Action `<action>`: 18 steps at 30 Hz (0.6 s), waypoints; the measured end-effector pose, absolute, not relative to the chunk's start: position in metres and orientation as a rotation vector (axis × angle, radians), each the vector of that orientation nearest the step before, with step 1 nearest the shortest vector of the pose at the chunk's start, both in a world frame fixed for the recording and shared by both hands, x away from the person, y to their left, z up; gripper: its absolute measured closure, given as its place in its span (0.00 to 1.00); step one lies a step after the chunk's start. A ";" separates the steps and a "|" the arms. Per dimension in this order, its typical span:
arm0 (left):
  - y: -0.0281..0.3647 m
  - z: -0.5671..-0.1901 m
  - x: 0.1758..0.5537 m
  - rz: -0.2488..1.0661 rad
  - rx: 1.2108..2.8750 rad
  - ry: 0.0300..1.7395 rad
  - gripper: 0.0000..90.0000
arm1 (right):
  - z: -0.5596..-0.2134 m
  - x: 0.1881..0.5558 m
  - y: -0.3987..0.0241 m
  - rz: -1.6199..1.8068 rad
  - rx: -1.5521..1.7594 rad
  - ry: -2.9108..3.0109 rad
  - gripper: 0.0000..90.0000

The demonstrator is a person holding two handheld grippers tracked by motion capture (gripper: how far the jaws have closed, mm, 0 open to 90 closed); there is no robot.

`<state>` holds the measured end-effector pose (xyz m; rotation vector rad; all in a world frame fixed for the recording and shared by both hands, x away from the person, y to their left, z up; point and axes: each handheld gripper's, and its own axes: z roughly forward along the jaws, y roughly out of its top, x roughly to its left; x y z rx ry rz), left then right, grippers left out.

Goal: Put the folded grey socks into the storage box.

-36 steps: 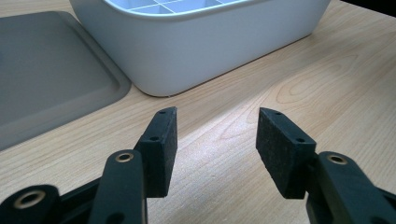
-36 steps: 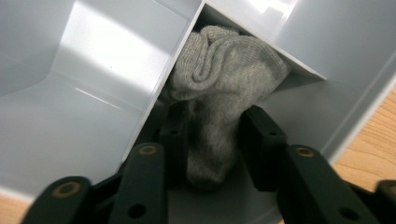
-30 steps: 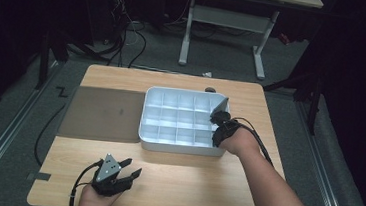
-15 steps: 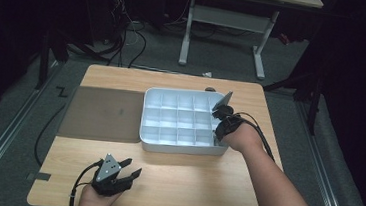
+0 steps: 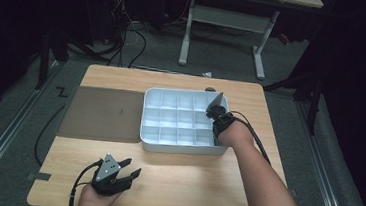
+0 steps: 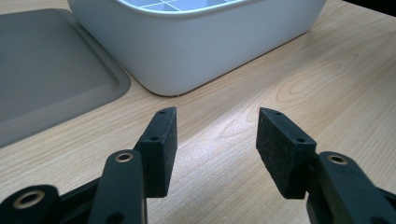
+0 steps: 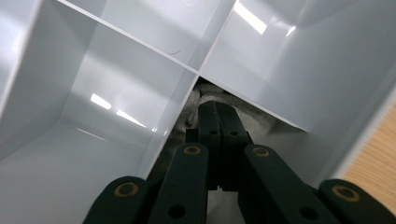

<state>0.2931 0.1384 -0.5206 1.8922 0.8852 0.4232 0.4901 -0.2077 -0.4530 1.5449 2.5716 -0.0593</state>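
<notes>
White divided tray [image 5: 177, 143] surrounds the right claw [image 7: 218, 122], whose jaws have just closed flat together on a grey-white scrap [image 7: 211, 99] in a compartment at its right edge. Left claw [image 6: 215, 140] rests wide, nothing between, tray just ahead, grey mat [image 6: 46, 74] forward-left.

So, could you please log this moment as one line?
right gripper: fingers closed inside a right-hand compartment of white divided tray, something pale grey at their tips | left gripper: open, over bare table | grey mat: untouched
</notes>
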 end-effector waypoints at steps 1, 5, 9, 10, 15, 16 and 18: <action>0.138 -0.521 0.293 0.422 1.891 0.885 0.55 | -0.456 0.491 -0.206 -0.081 1.566 2.574 1.00; 0.139 -0.520 0.293 0.422 1.891 0.884 0.55 | -0.465 0.494 -0.201 -0.130 1.568 2.571 1.00; 0.139 -0.520 0.294 0.421 1.891 0.885 0.55 | -0.462 0.493 -0.202 -0.113 1.562 2.574 1.00; 0.139 -0.521 0.294 0.420 1.892 0.886 0.55 | -0.459 0.491 -0.203 -0.099 1.552 2.576 1.00; 0.137 -0.520 0.292 0.421 1.896 0.877 0.54 | -0.432 0.475 -0.211 -0.033 1.557 2.553 0.99; 0.137 -0.520 0.292 0.418 1.899 0.874 0.54 | -0.430 0.471 -0.214 -0.051 1.563 2.545 0.99; 0.136 -0.520 0.292 0.417 1.901 0.873 0.54 | -0.431 0.469 -0.218 -0.064 1.564 2.549 0.99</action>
